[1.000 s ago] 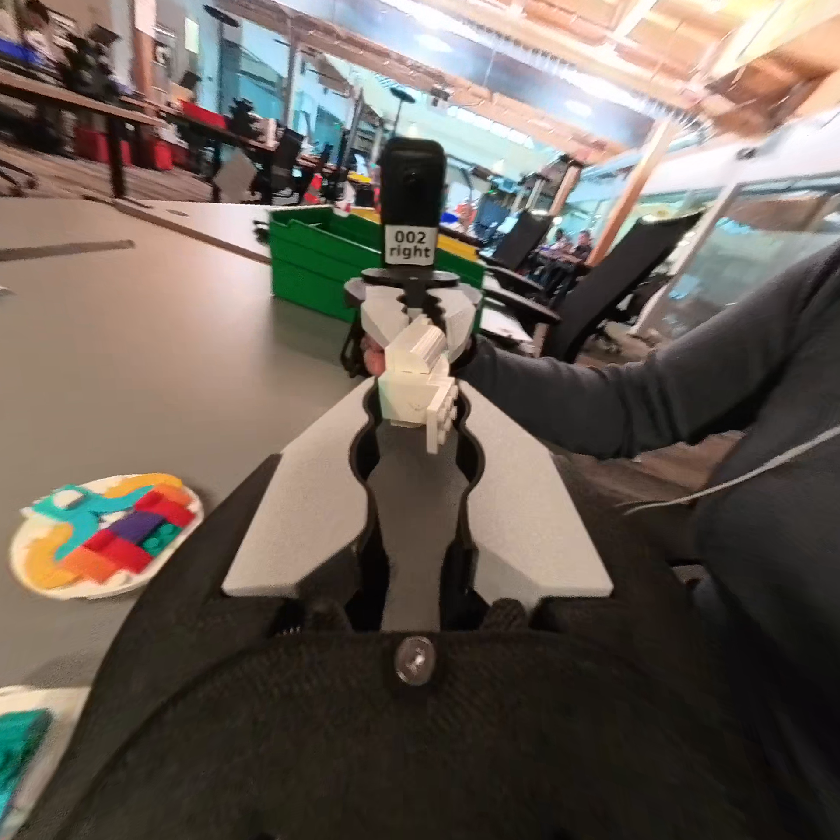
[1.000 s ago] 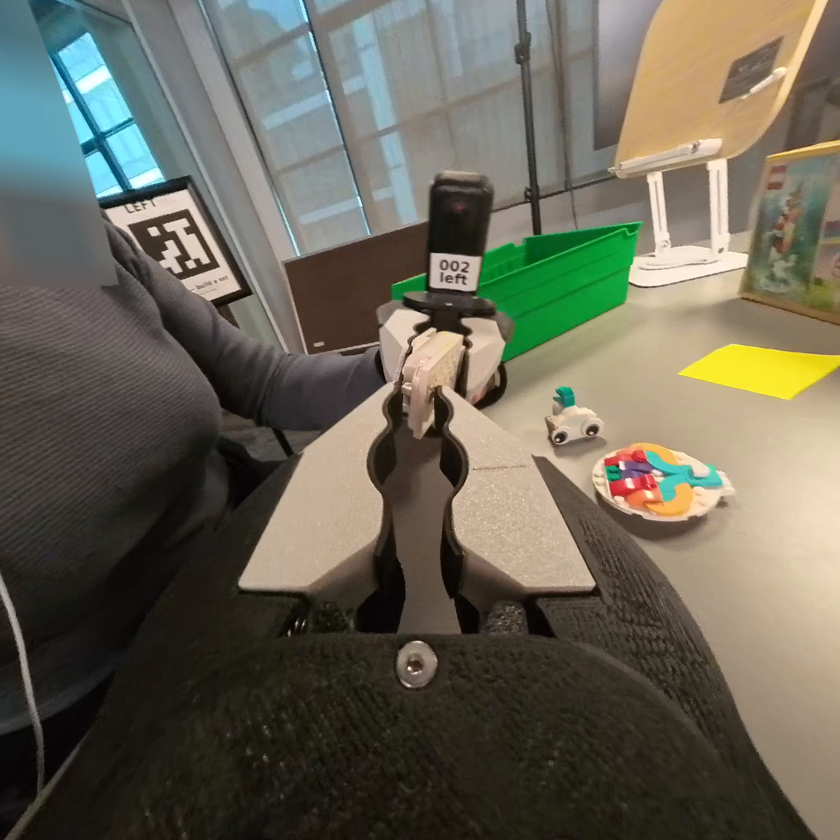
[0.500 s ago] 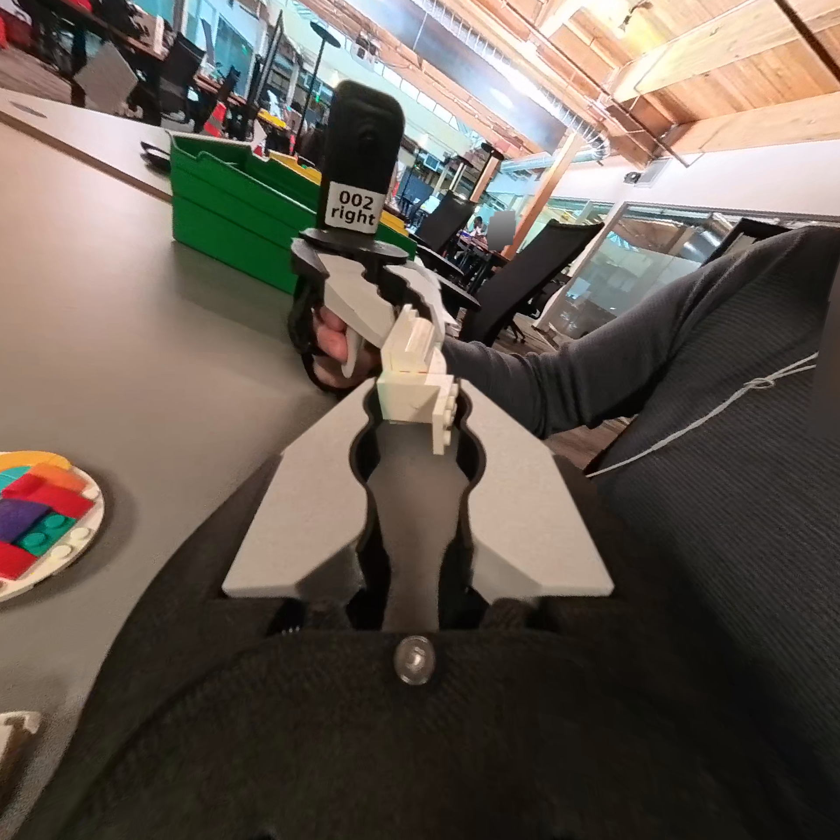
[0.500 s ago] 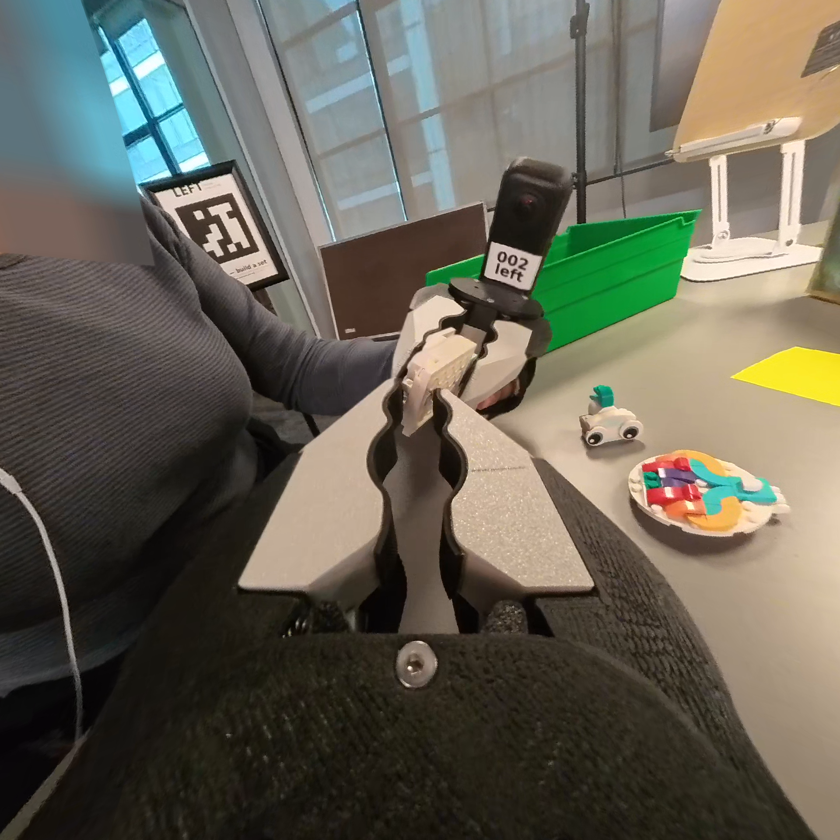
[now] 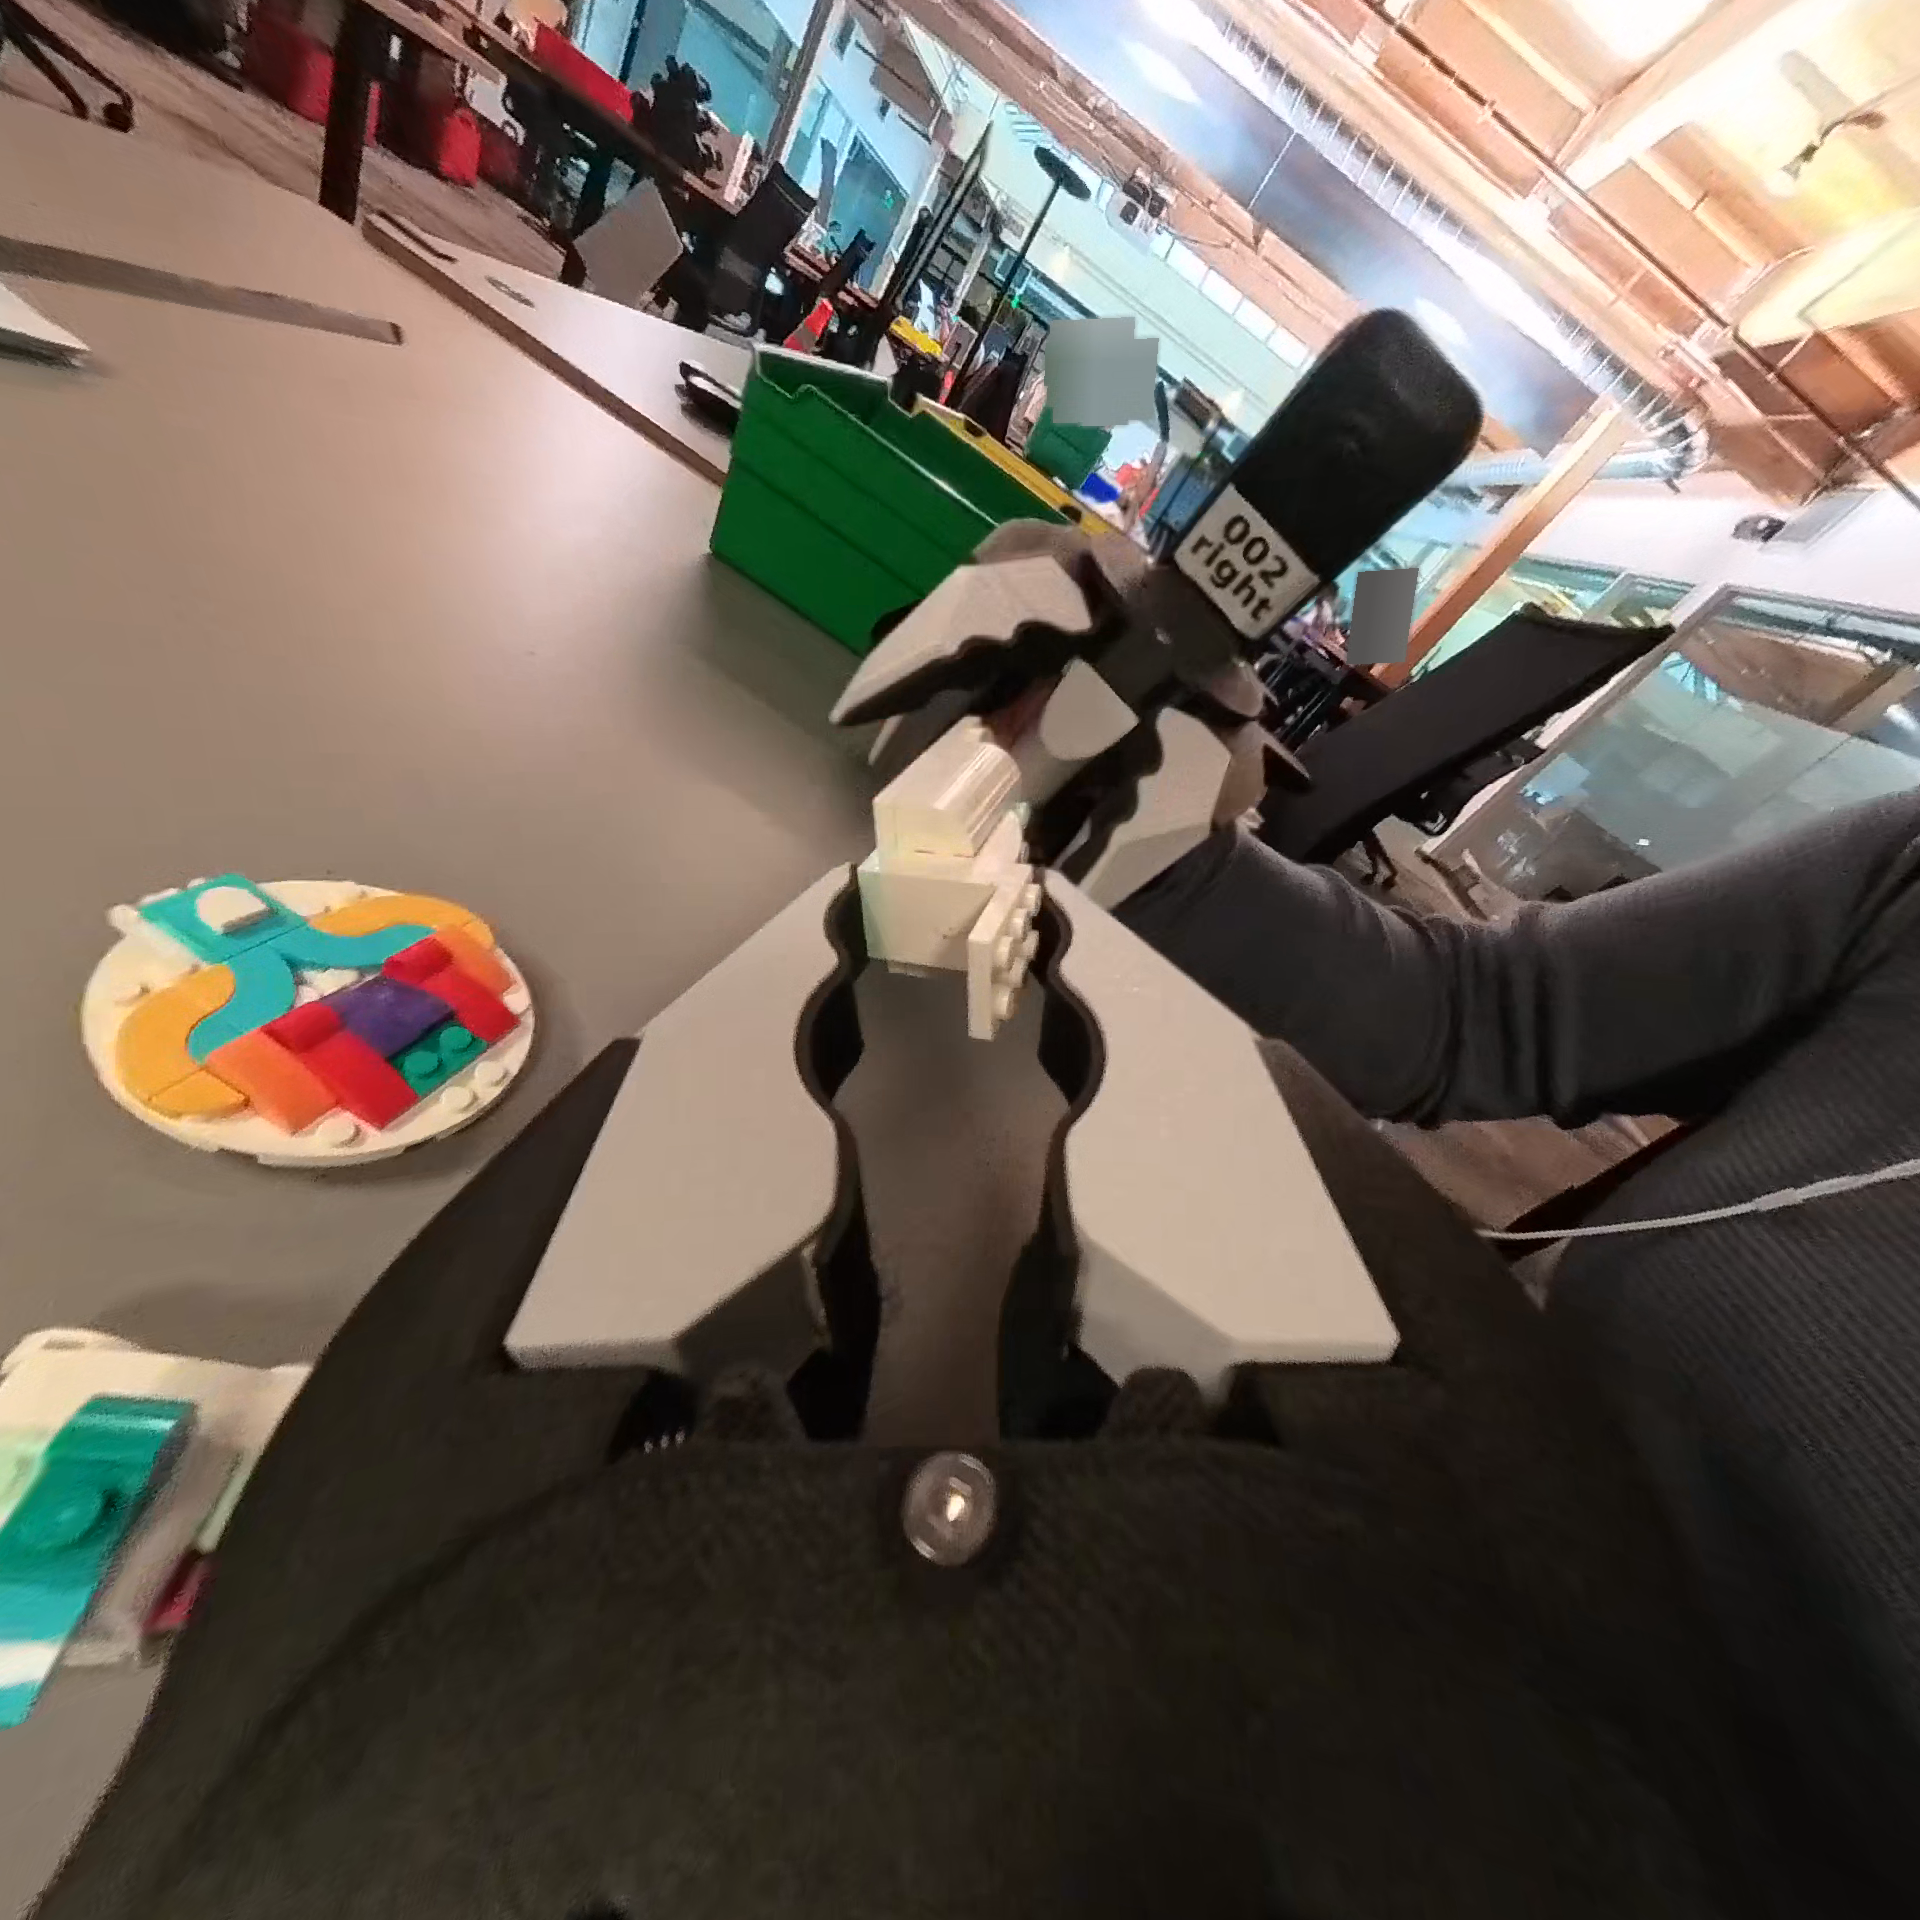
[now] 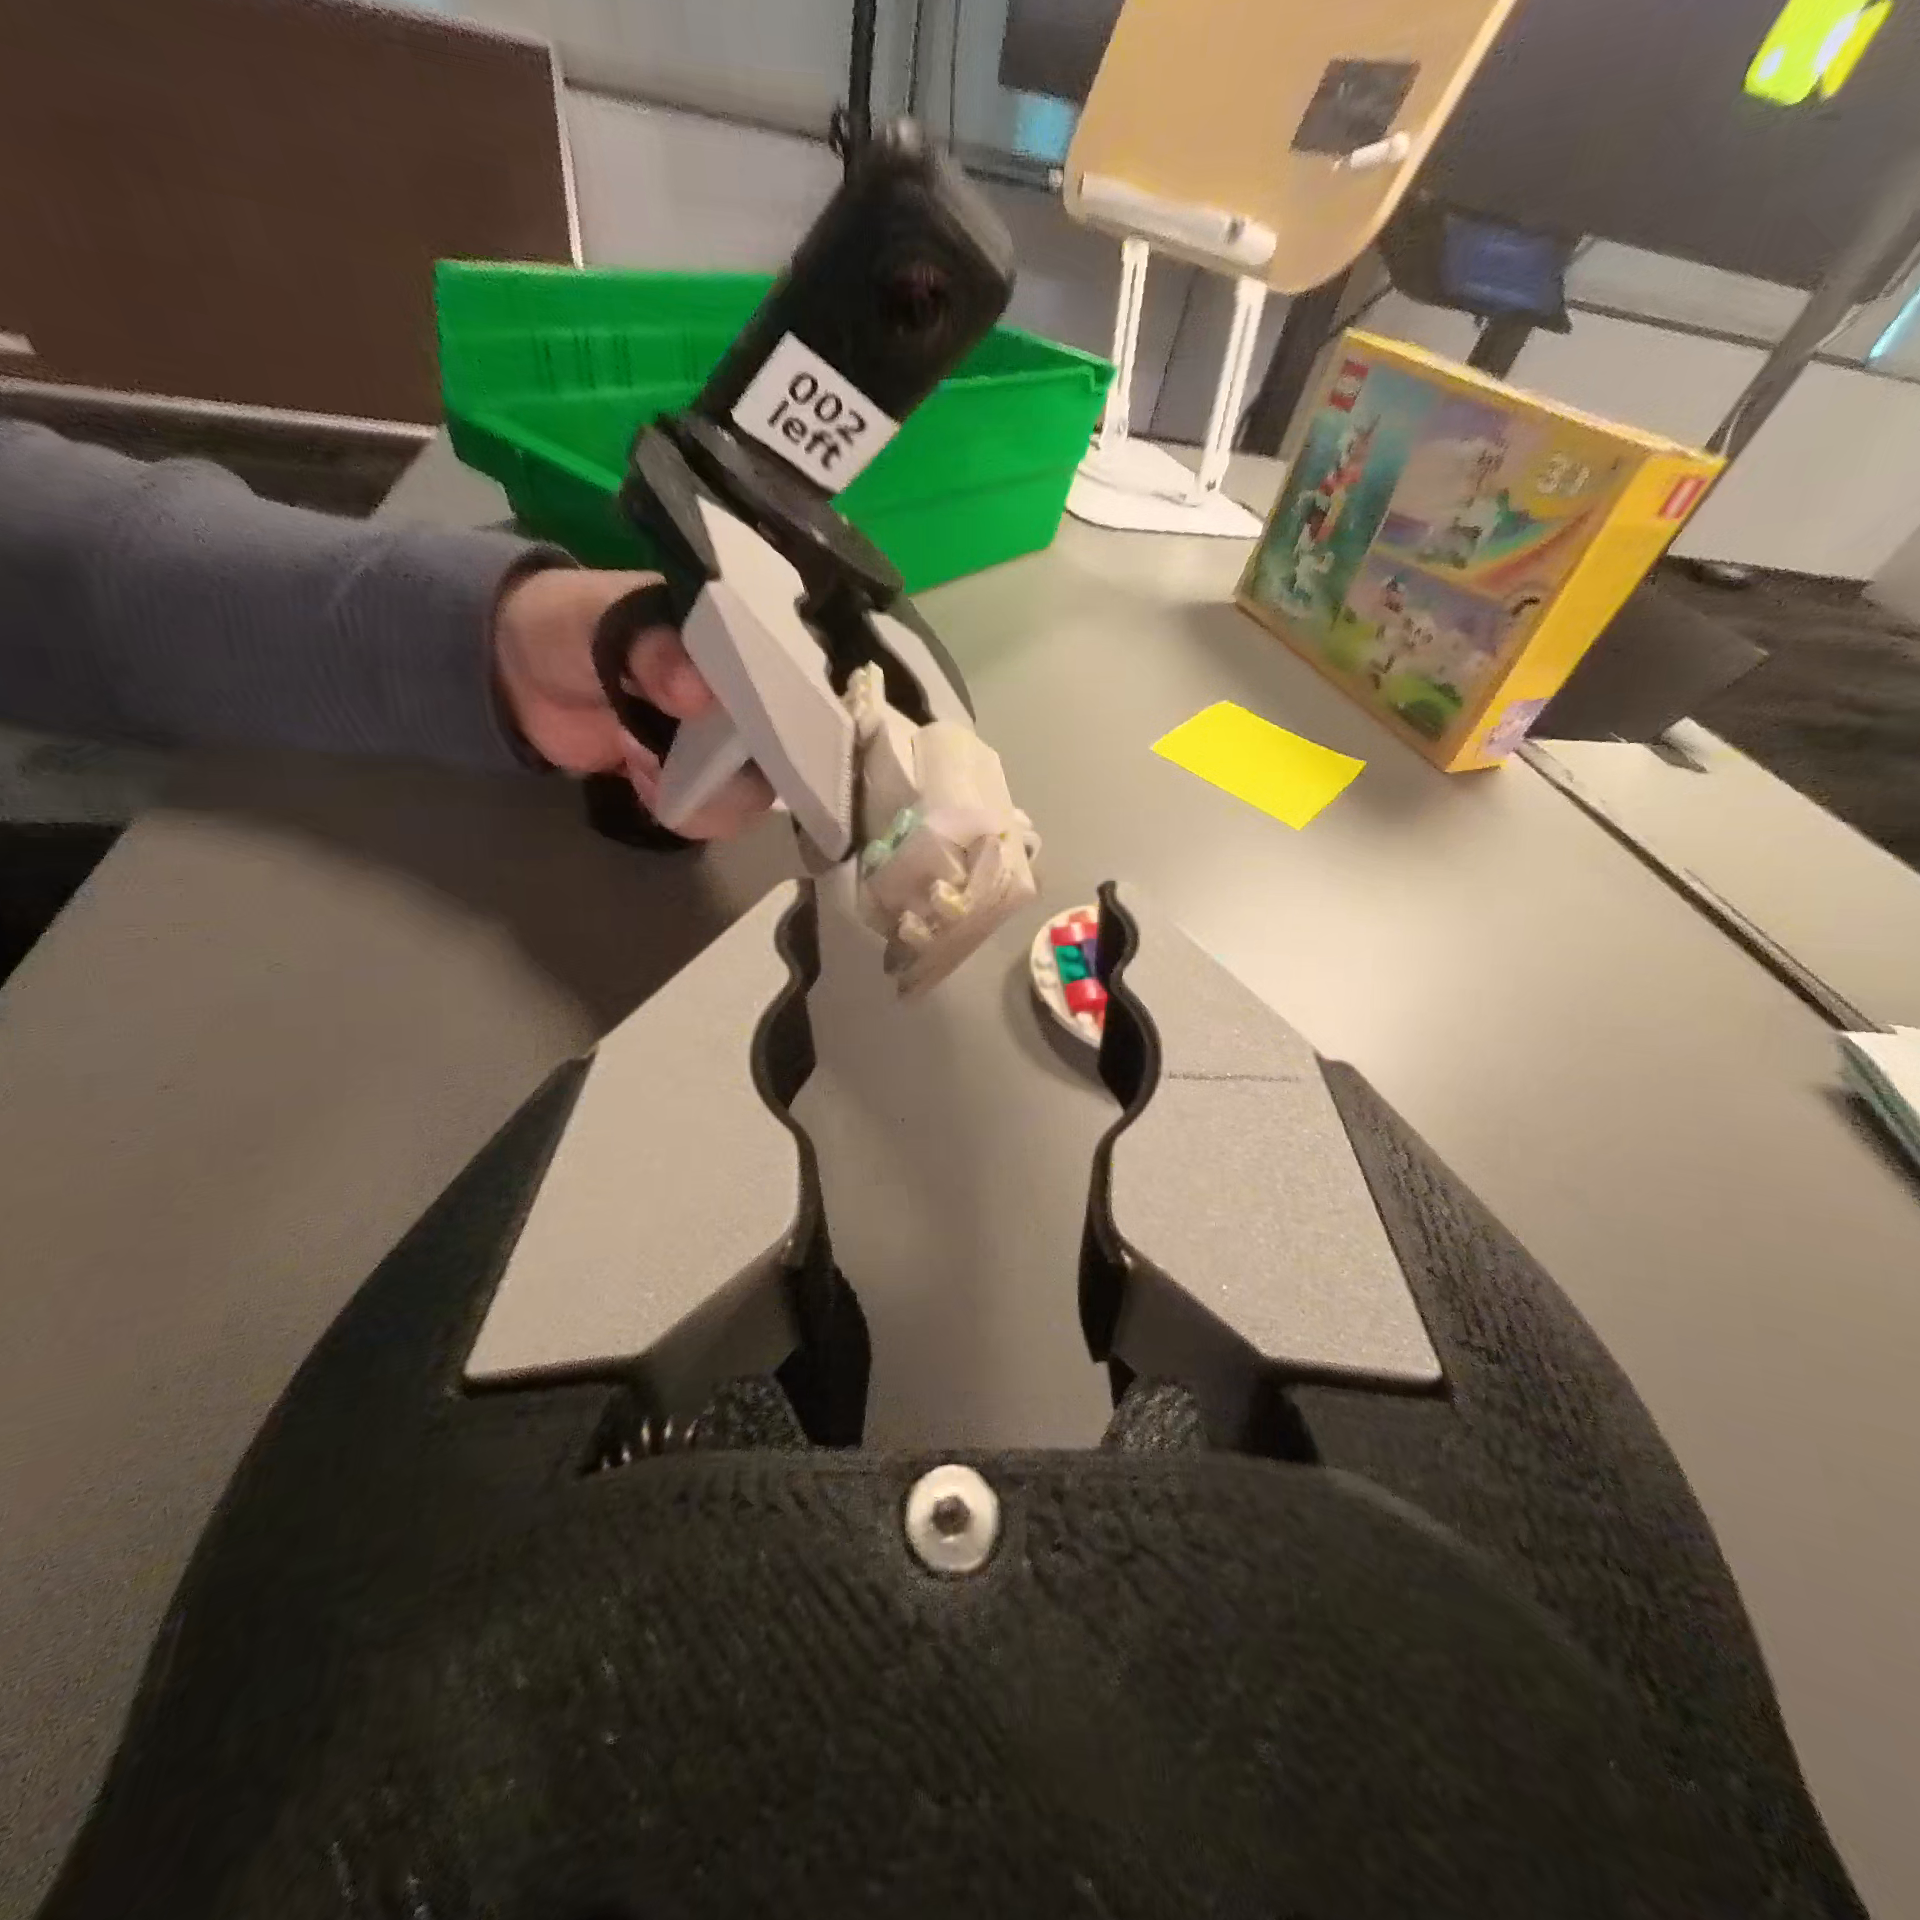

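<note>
Spreading wide under it all is the grey table (image 6: 1455,1039), with a green bin (image 6: 977,457) toward its far edge and a boxed toy set (image 6: 1455,561) at the far right. Nearer sits a round white plate of coloured bricks (image 5: 312,1023). The left gripper (image 5: 945,914) is clenched on a white brick assembly (image 5: 951,894), held in the air above the table's near edge; the right gripper (image 6: 951,904) hangs just beside it with its jaws apart, grasping nothing. My worry — the pinch looks narrow, so the assembly could twist loose and drop.
</note>
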Motion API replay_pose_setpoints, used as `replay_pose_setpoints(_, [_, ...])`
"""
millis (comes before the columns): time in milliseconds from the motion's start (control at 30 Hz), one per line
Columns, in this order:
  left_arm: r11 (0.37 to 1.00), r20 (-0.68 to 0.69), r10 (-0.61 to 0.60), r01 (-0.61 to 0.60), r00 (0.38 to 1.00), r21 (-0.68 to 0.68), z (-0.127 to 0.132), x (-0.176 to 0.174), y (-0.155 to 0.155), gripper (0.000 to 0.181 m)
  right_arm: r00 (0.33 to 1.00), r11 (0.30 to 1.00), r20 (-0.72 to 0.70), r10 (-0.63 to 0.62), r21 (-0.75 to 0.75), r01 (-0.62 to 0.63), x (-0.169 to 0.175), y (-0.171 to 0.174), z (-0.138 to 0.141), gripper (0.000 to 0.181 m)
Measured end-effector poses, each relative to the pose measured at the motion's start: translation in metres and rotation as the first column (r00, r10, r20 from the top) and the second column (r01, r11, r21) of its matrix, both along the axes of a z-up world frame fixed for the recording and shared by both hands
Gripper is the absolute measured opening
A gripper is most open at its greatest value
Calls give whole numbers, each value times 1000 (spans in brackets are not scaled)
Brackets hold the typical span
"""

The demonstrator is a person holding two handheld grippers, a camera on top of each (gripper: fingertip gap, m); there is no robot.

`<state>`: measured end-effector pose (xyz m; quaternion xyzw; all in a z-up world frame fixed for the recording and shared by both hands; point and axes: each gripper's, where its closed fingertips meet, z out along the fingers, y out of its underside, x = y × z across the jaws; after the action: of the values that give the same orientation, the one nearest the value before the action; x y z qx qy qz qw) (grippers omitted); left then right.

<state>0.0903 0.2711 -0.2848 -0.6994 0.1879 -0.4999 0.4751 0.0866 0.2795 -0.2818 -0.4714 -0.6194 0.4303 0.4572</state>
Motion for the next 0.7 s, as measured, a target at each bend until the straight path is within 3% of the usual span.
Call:
replay_pose_setpoints(133, [999, -24, 4, -3, 1000, 52, 3, 2, -1, 29, 999, 1000, -43, 19, -15, -20, 1, -4, 8, 40])
replay_pose_setpoints(267, [974, -125, 30, -1, 992, 225, 9, 0, -7, 30, 985, 938, -121, 126, -308, -158, 11, -8, 24, 19])
replay_pose_setpoints(367, [969, -179, 41, 5, 983, 247, 6, 3, -8, 30, 983, 916, -105, 150, -361, -178, 12, -9, 21, 9])
replay_pose_setpoints(433, [978, -174, 49, -12, 983, 211, 3, 3, -5, 30, 991, 953, -87, 97, -280, -118, 11, -2, 19, 10])
replay_pose_setpoints(500, [986, -154, 73, -48, 985, 159, 1, -2, 0, 29, 998, 996, -60, -2, -89, -3, 10, 9, 15, 19])
replay_pose_setpoints(567, [993, -148, 83, -69, 986, 99, -4, -6, 4, 29, 998, 995, -30, -47, 88, 49, 10, 10, 10, 19])
replay_pose_setpoints(700, [997, -15, 60, -60, 998, -40, -3, -9, 7, 29, 998, 978, -23, -53, 199, 57, 6, 6, 6, 38])
